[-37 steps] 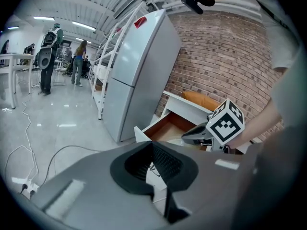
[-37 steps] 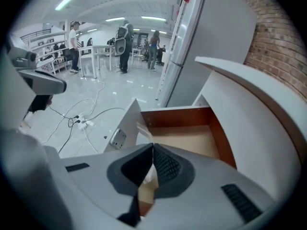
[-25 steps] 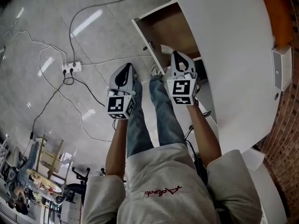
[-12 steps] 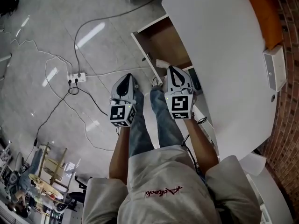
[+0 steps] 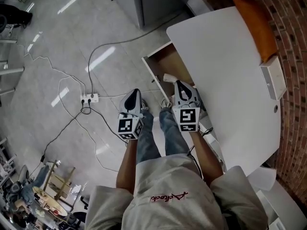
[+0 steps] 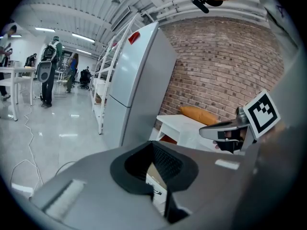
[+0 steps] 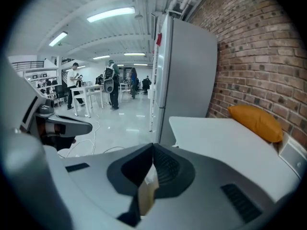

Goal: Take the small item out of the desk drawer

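Note:
The white desk (image 5: pixel 225 66) has its drawer (image 5: pixel 169 61) pulled open, brown inside. My right gripper (image 5: pixel 178 83) hangs over the drawer's front corner, shut on a small pale item (image 5: pixel 168 77) that sticks out past its tips. In the right gripper view the cream item (image 7: pixel 147 189) is pinched between the shut jaws of the right gripper (image 7: pixel 152 150). My left gripper (image 5: pixel 135 92) hovers over the floor to the left of the drawer. In its own view the left gripper (image 6: pixel 152 145) is shut with nothing held.
An orange cushion (image 5: pixel 256 23) and a white box (image 5: pixel 271 80) lie on the desk's far side by the brick wall (image 5: pixel 292 42). A power strip (image 5: pixel 89 98) and cables (image 5: pixel 76 123) trail across the floor. A grey fridge (image 7: pixel 184 80) stands beyond the desk; people stand far back (image 7: pixel 112 83).
The head view has pulled back and up, so desk and grippers look smaller. Both grippers stay side by side near the drawer front. The right one still holds the pale item.

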Tool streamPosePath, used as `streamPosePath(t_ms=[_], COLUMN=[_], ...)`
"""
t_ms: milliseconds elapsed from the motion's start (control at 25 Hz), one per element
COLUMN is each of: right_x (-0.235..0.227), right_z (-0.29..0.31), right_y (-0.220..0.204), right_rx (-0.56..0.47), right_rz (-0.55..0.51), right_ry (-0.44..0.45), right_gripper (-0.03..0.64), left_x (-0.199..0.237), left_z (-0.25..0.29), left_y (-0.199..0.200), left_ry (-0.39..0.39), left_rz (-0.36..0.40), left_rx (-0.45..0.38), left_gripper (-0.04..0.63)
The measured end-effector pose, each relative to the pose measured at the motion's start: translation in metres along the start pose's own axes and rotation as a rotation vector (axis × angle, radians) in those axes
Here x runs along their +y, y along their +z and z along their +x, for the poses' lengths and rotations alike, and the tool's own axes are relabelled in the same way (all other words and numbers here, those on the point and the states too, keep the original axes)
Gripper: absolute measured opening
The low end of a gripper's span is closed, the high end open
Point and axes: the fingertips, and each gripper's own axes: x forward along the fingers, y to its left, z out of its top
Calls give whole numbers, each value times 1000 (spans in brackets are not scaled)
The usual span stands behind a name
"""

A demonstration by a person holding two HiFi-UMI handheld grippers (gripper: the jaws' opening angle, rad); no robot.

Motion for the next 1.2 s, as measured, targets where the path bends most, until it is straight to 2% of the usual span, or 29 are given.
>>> streamPosePath(t_ms=[440,880,1200], right_x=[-20,-33,-46], right_z=[-21,-50,-59], right_y=[70,105,144], right_rx=[-99,-147,-234], right_rz=[8,15,-14], right_ry=[-36,-42,-44], right_gripper=[12,12,12], left_x=[-13,-29,-25], left_z=[-10,-33,-41], left_y=[86,139,187], left_ry=[-15,13,22], left_rz=[52,78,154], left_rx=[-89,-156,-244], left_gripper=[9,9,9])
